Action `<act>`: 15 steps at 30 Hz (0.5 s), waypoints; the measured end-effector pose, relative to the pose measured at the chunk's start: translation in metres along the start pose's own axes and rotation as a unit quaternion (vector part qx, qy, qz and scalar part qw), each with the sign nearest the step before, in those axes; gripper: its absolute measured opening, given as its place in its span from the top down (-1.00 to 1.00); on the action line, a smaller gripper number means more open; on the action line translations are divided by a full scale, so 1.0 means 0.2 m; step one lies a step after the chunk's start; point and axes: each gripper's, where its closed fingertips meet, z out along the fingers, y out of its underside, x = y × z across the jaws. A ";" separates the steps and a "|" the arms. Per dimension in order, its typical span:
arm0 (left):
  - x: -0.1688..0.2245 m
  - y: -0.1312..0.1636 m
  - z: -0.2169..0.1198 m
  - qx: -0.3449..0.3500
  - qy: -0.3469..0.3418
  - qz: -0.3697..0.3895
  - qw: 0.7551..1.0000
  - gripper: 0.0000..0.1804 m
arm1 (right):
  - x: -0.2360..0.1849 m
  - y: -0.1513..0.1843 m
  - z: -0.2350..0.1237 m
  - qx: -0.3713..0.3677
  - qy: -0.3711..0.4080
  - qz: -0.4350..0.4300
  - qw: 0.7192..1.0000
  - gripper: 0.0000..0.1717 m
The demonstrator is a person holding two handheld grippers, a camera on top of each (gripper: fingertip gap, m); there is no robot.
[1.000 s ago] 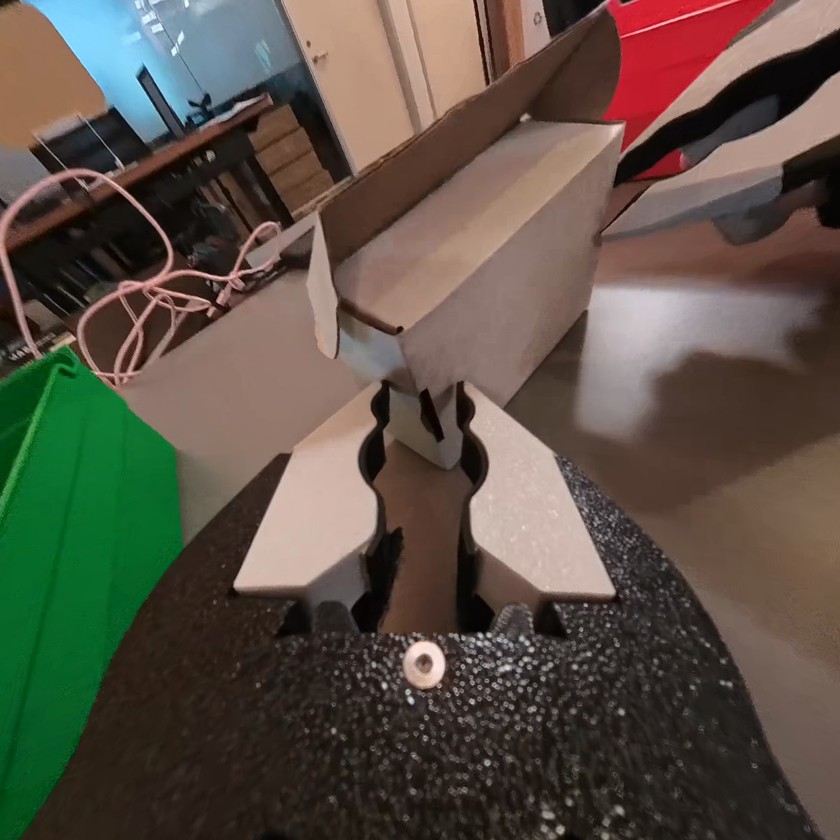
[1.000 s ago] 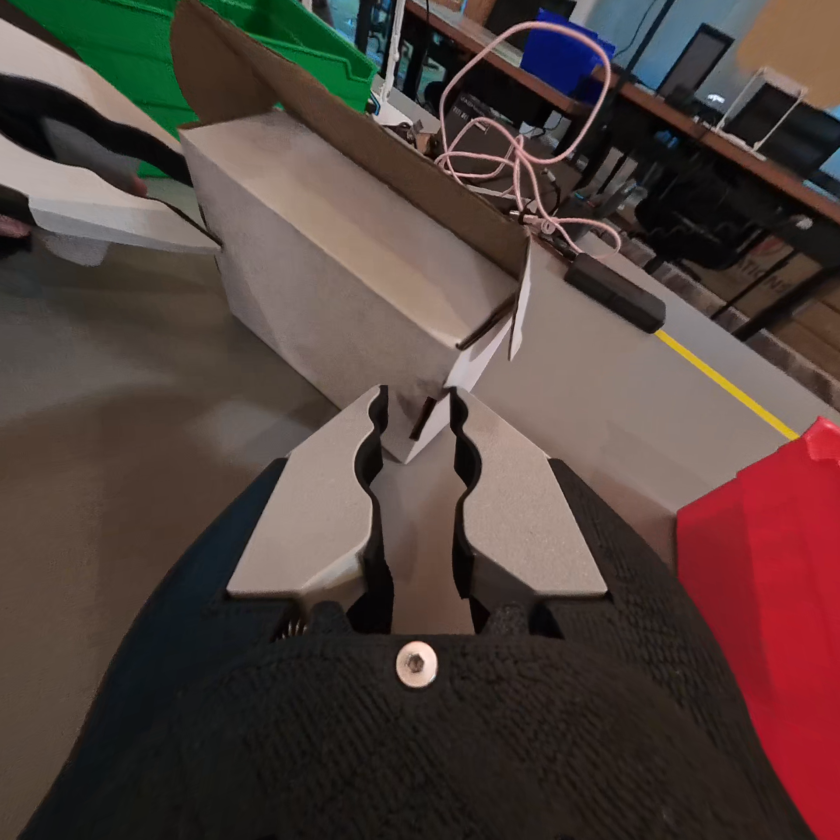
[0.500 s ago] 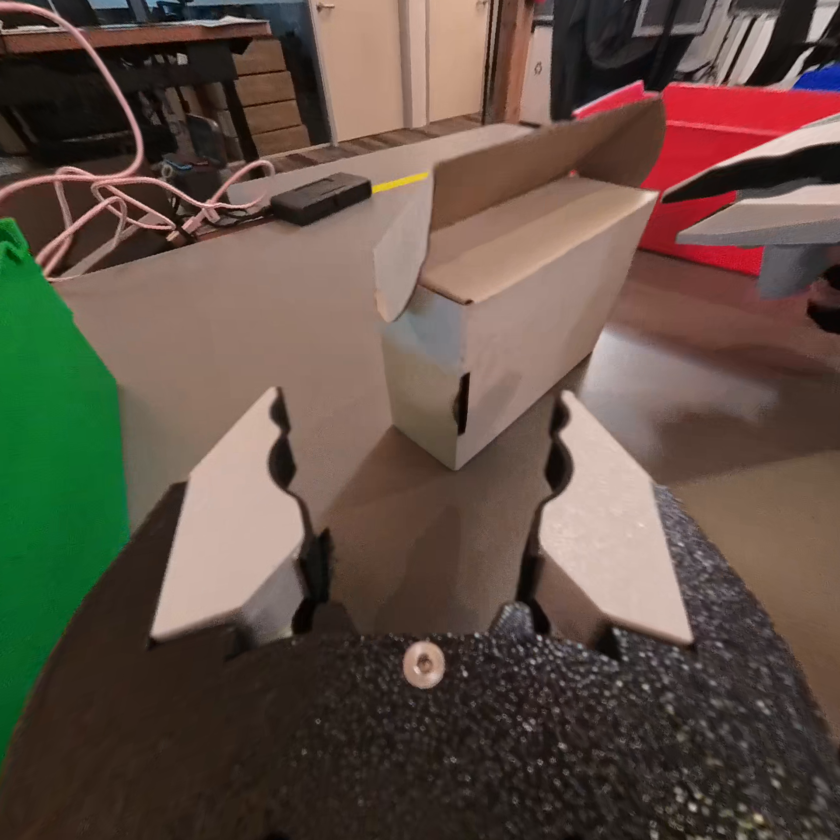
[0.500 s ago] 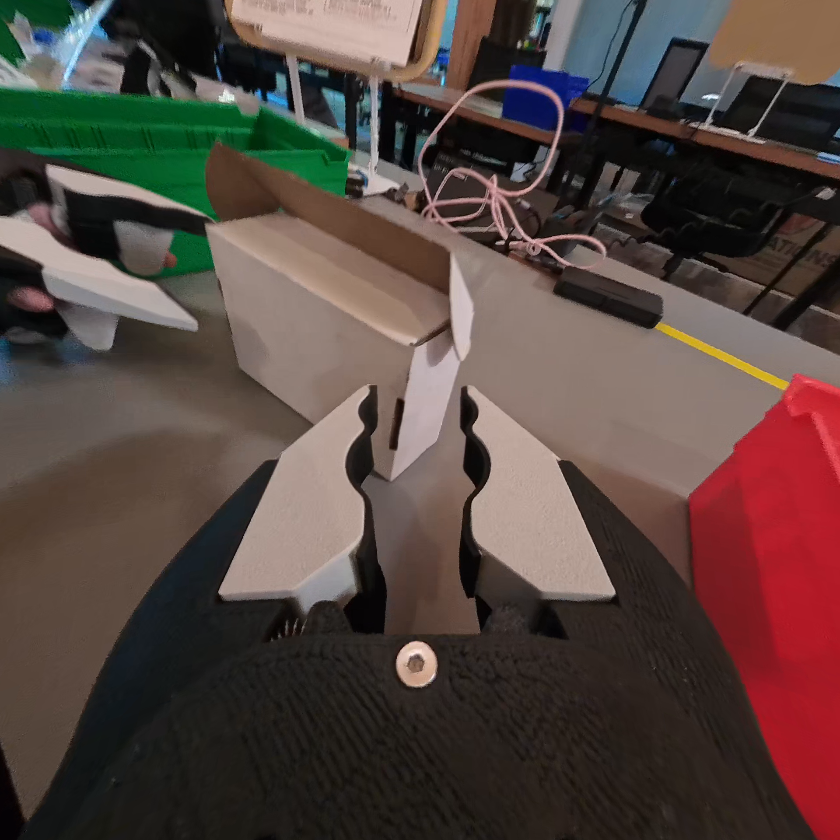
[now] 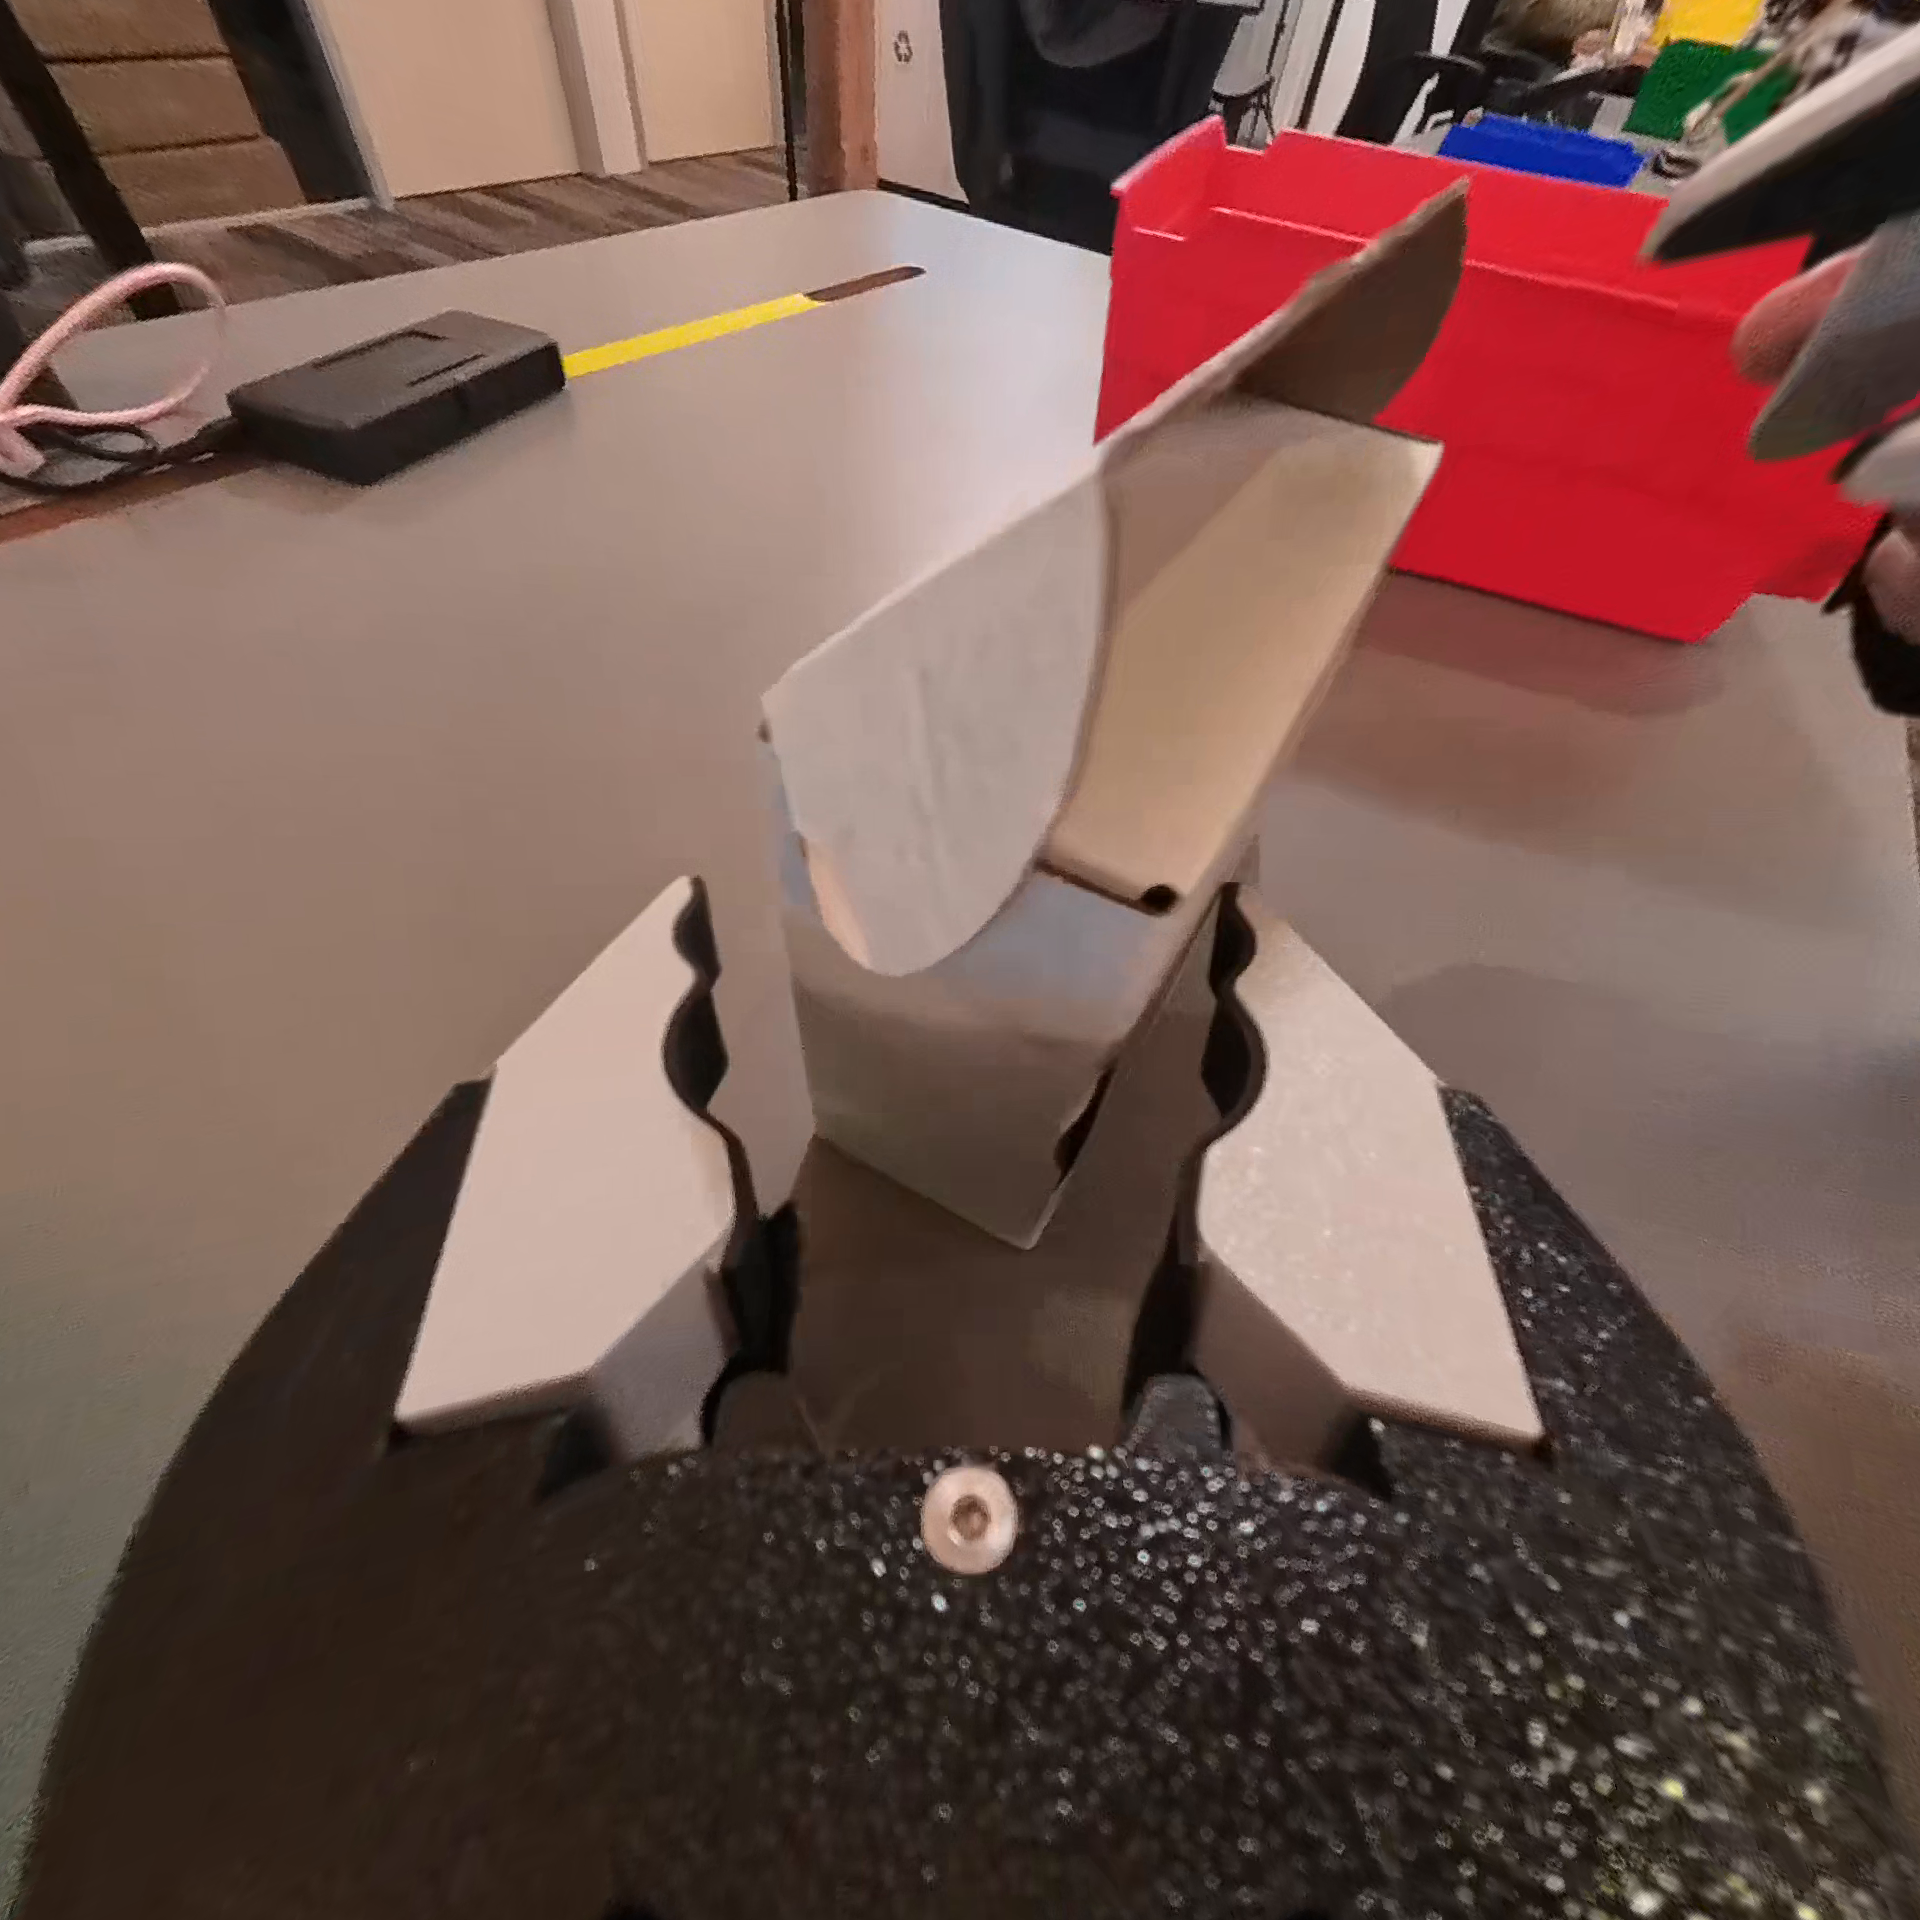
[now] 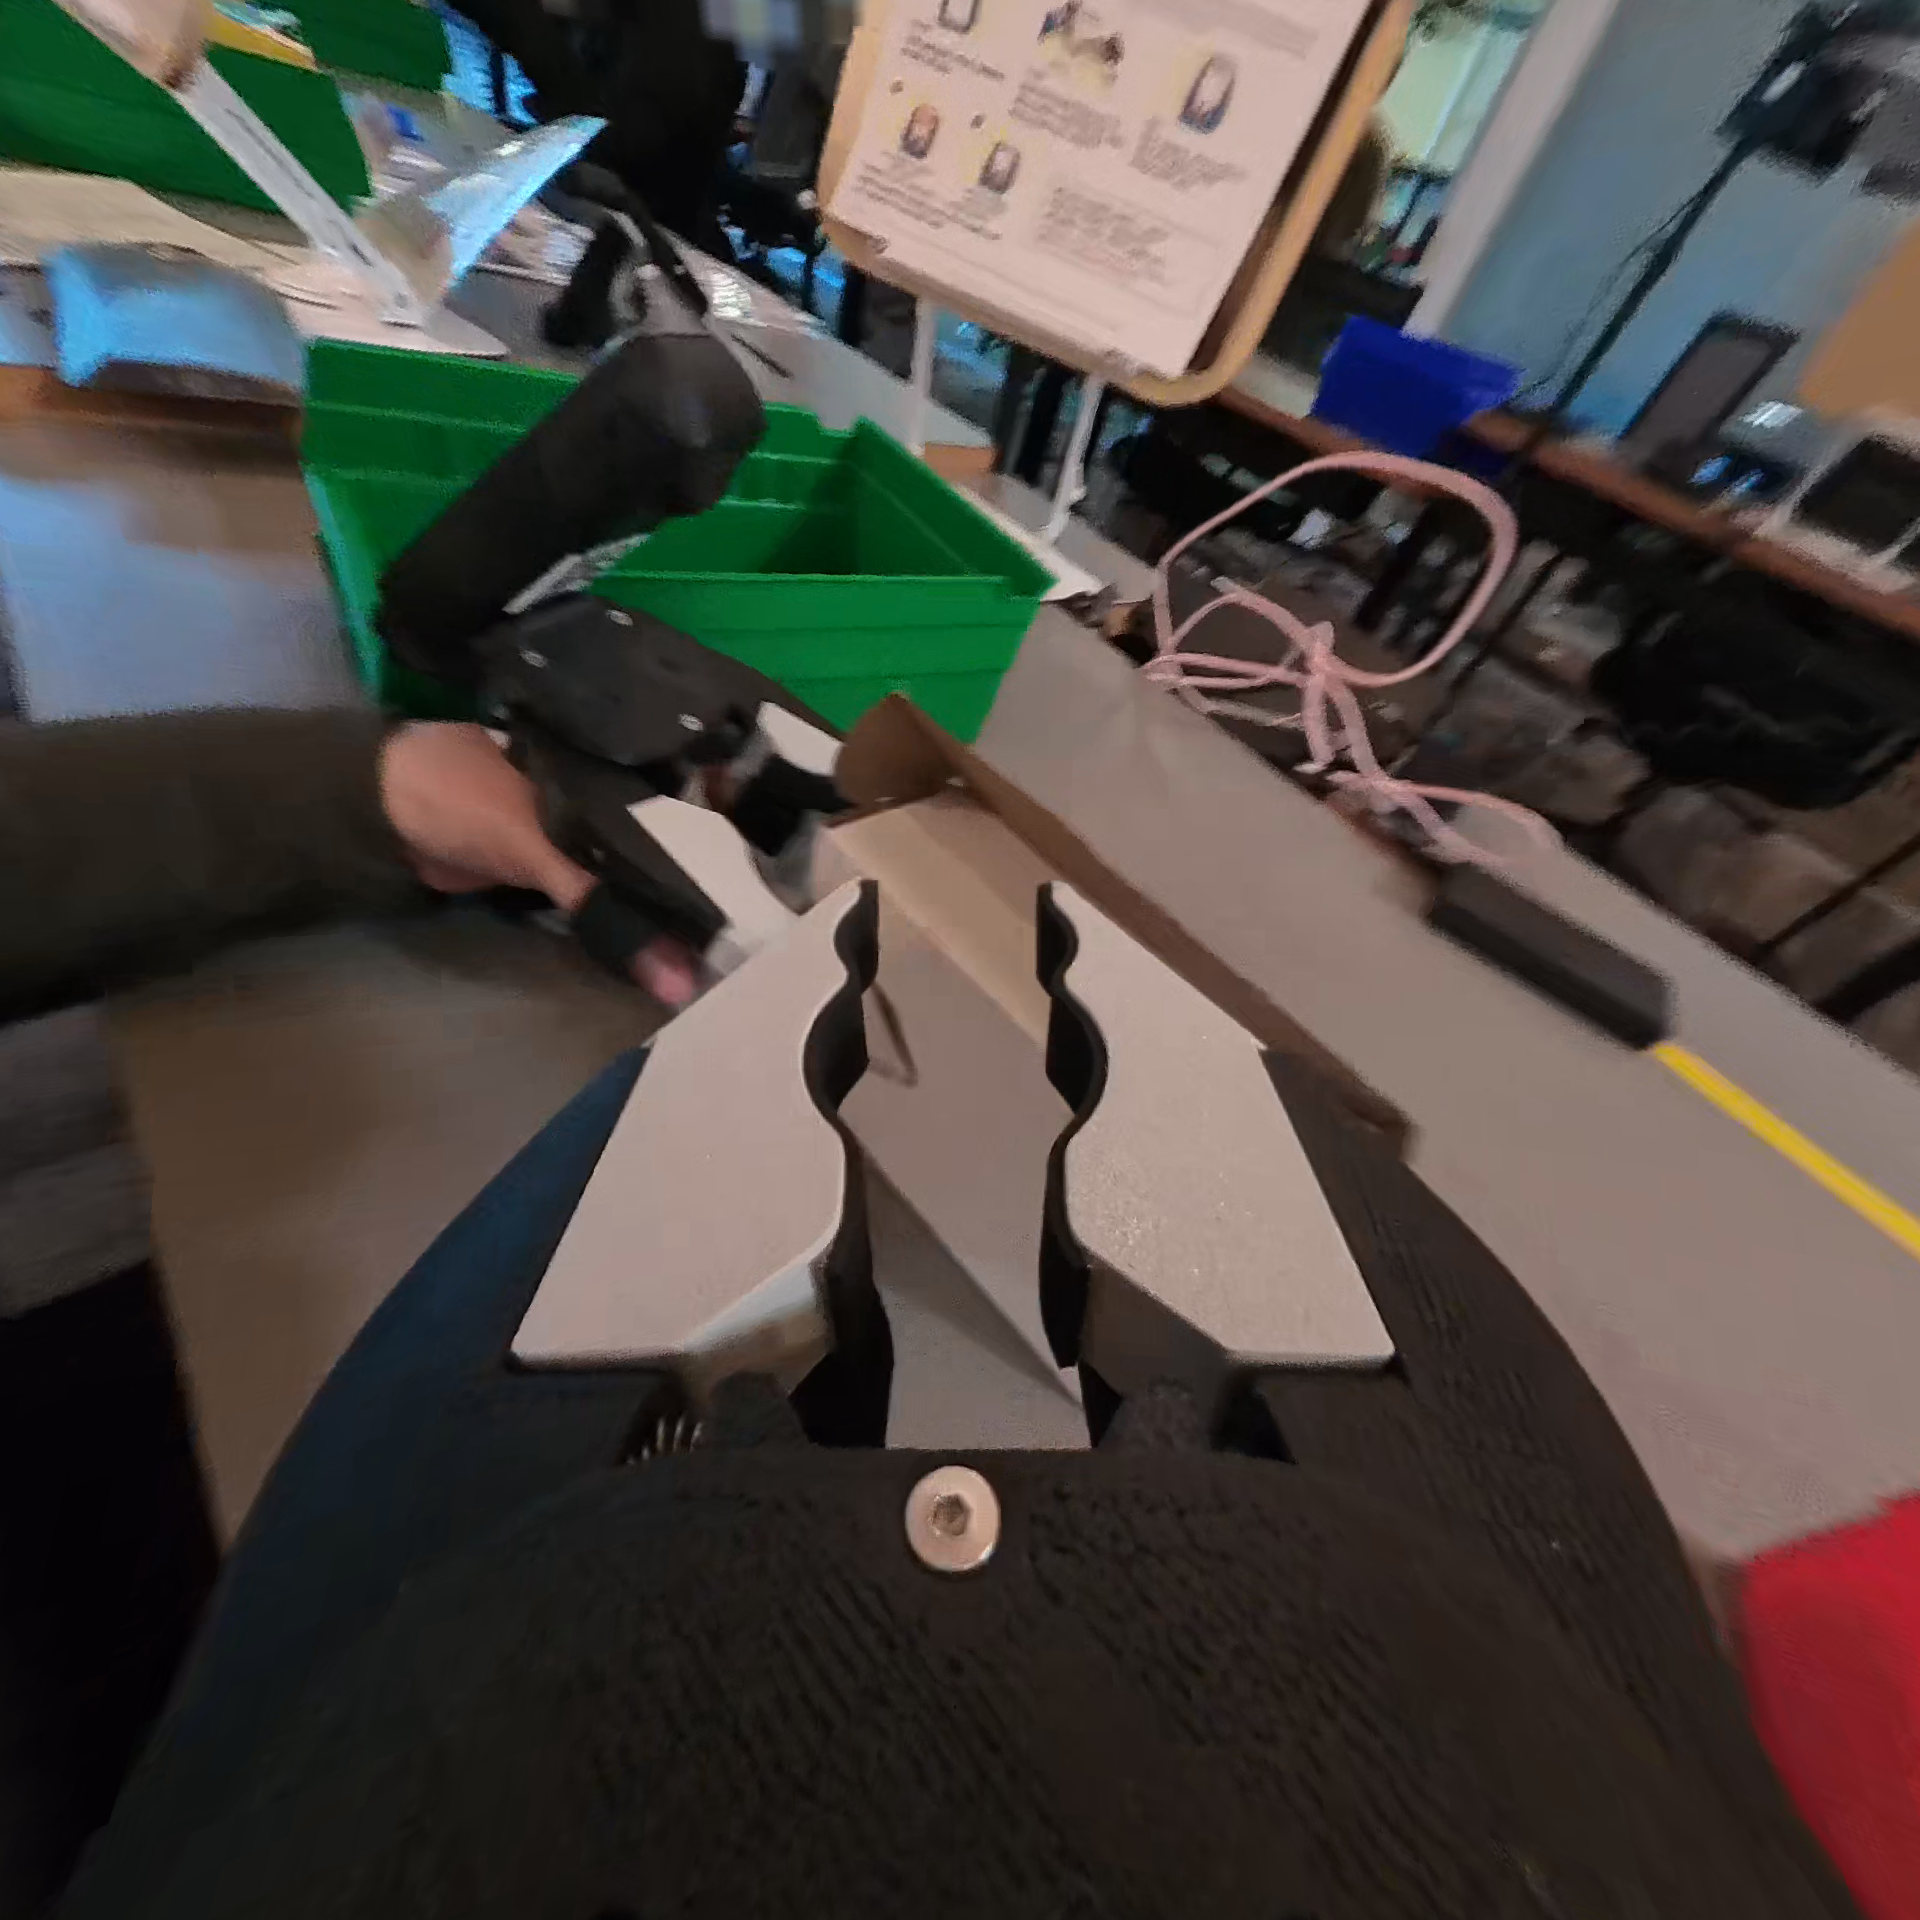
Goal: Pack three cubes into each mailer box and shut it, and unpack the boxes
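Note:
A white mailer box [image 5: 987, 1039] lies on the grey table [image 5: 416, 779], its lid [image 5: 1340, 322] raised with the brown inside showing. My left gripper [image 5: 961, 899] is open wide and straddles the box's near end. There is a clear gap at the left finger [image 5: 603, 1122], and the right finger [image 5: 1340, 1164] is close beside the wall. My right gripper [image 6: 954, 894] is partly open with nothing between its pads. It hovers over the other end of the box [image 6: 935, 831], next to the lid [image 6: 1143, 935]. It shows blurred at the top right of the left wrist view [image 5: 1808, 270]. No cubes are in sight.
A red bin [image 5: 1558, 416] stands behind the box and a green bin [image 6: 831, 592] behind the left gripper [image 6: 769, 821]. A black device [image 5: 395, 390], a pink cable [image 6: 1351, 623] and a yellow line [image 5: 686, 332] lie towards the table edge. A sign board [image 6: 1101, 156] stands behind.
My left gripper let go of the box corner, opened wide and swung round to straddle the box's end. My right gripper left its corner and rose over the other end.

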 end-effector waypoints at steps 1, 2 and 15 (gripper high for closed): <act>0.01 0.00 0.00 0.001 0.001 0.008 1.000 0.03 | -0.04 0.01 0.03 -0.007 -0.017 0.021 1.000 0.67; 0.02 -0.01 0.01 0.005 -0.005 0.007 1.000 0.11 | -0.08 0.01 0.07 -0.009 -0.031 0.042 0.999 0.68; 0.00 -0.02 0.06 0.009 -0.117 -0.025 0.993 0.17 | -0.08 0.01 0.35 -0.046 -0.011 0.106 0.993 0.72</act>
